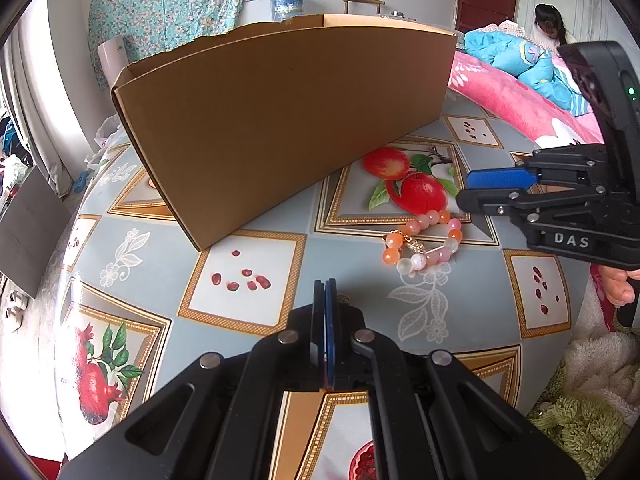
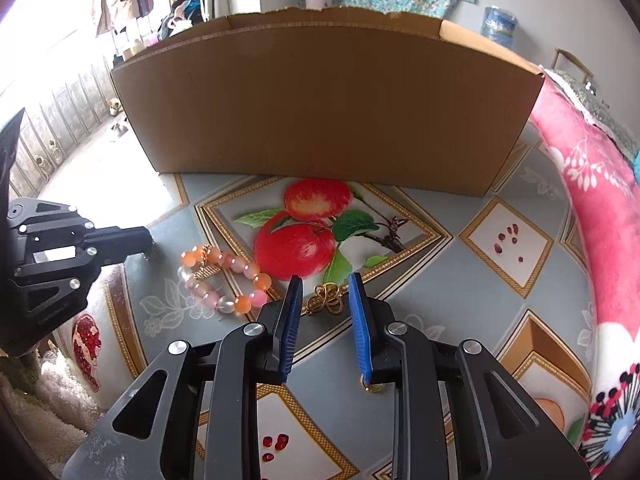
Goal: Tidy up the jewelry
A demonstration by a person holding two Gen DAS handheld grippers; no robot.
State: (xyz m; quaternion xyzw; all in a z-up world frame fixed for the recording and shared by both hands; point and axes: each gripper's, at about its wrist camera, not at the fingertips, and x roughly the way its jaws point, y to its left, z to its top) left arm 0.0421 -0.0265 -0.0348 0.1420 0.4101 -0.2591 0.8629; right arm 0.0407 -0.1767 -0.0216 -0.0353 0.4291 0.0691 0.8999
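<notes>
A bracelet of pink, orange and white beads point(image 1: 423, 241) lies on the fruit-print tablecloth in front of a brown cardboard box point(image 1: 280, 120); it also shows in the right wrist view point(image 2: 224, 280). A small gold chain piece point(image 2: 325, 299) lies on the cloth between the fingers of my right gripper point(image 2: 325, 292), which is open around it. A gold ring point(image 2: 370, 387) lies under the right finger. My left gripper point(image 1: 325, 286) is shut and empty, low over the cloth, left of the bracelet.
The box point(image 2: 328, 104) stands open-topped across the back of the table. A pink floral blanket point(image 2: 592, 208) lies along the right edge. A fluffy white and green cover point(image 1: 592, 392) is at the near right. A person point(image 1: 550, 24) sits far back.
</notes>
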